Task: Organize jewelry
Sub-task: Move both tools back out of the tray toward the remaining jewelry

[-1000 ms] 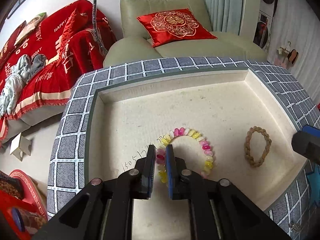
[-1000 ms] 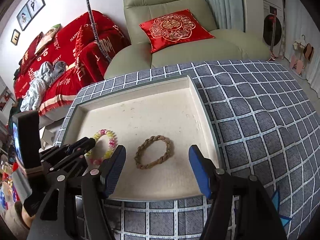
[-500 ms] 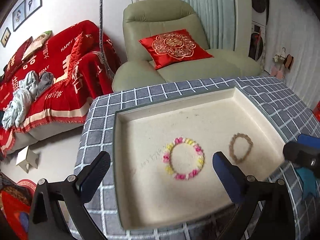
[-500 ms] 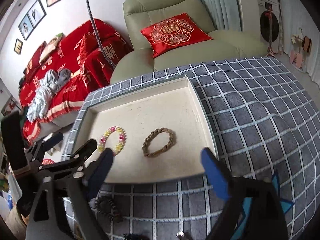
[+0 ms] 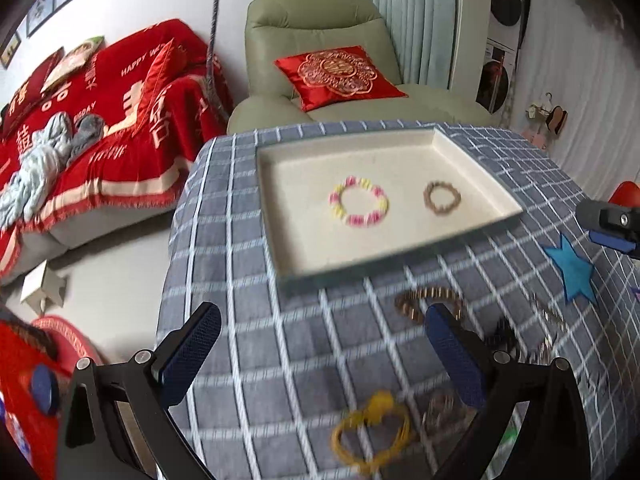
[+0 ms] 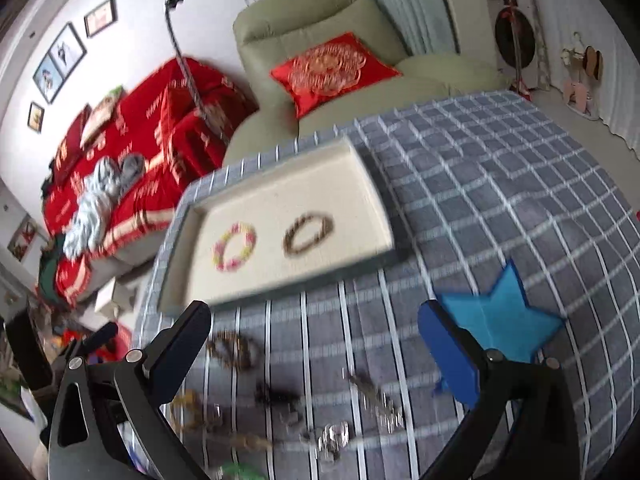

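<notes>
Both sets of jaws stand wide apart and hold nothing: the left gripper (image 5: 322,356) hangs above the checked cloth of the desk (image 5: 248,320), the right gripper (image 6: 316,350) likewise over the same cloth. Just below and between the left jaws lies a yellow bracelet (image 5: 372,436), with a blurred pale piece beside it toward the right finger; a brown beaded bracelet (image 5: 430,302) rests just past the right finger's tip. Between the right gripper's jaws, a scatter of small pieces lies loose on the cloth, too blurred to name, among them a dark bracelet (image 6: 234,352) near the left finger and a dark item (image 6: 278,396) closer in. A blue star (image 6: 504,320) sits flat on the cloth, touching the right finger's outer side in that view. Farther ahead of both grippers, the cream tray (image 5: 288,256) rests on the desk, and inside it a pink-and-yellow bead bracelet (image 5: 359,206) lies to the left of a braided brown bracelet (image 5: 442,198), the two apart and neither touching the tray walls. Beyond the desk stand a green armchair (image 5: 316,12) with a red cushion (image 5: 340,76) and, to the left, a sofa under a red throw (image 5: 100,120).
</notes>
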### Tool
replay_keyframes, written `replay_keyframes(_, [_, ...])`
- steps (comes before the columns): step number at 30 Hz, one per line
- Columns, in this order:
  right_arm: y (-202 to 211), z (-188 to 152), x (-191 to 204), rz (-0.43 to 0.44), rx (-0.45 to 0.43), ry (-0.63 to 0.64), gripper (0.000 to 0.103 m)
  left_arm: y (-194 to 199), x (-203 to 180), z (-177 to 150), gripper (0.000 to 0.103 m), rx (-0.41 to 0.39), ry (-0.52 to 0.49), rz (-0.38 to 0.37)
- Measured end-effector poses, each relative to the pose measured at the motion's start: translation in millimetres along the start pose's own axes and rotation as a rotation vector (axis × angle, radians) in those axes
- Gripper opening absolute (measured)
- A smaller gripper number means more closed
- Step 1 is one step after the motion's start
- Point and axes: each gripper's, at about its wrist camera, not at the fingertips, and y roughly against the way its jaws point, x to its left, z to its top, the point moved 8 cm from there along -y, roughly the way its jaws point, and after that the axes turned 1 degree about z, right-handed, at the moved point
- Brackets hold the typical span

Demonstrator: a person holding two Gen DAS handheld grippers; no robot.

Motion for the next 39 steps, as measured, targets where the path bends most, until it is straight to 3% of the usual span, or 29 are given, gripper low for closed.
replay_keyframes(10, [6.4, -81.8, -10.7, -0.123, 0.112, 0.108, 0.103, 13.0, 1.7, -60.2, 0.103, 0.054, 0.006, 0.001])
replay_keyframes(14, [4.7, -105.5, -16.4, -0.127, 0.15, 0.079, 0.103, 10.8, -2.4, -76.4, 0.103, 0.079, -0.013, -0.001])
replay_keyframes(29, [-5.5, -121.5, -16.7, -0.167, 0.173, 0.03, 0.102, 6.0, -7.0, -86.7, 0.103, 0.092, -0.045, 0.019])
replay_keyframes(35, [-11.2, -122.6, -15.3, -0.198, 0.174, 0.029, 0.09, 2.5, -13.0, -84.9, 0.103, 0.094, -0.066, 0.011])
replay_keyframes(39, [-15.4, -119.1, -11.0, -0.233, 0.166, 0.061, 0.073, -2.1, -18.5, -85.4, 0.1, 0.108, -0.082, 0.004])
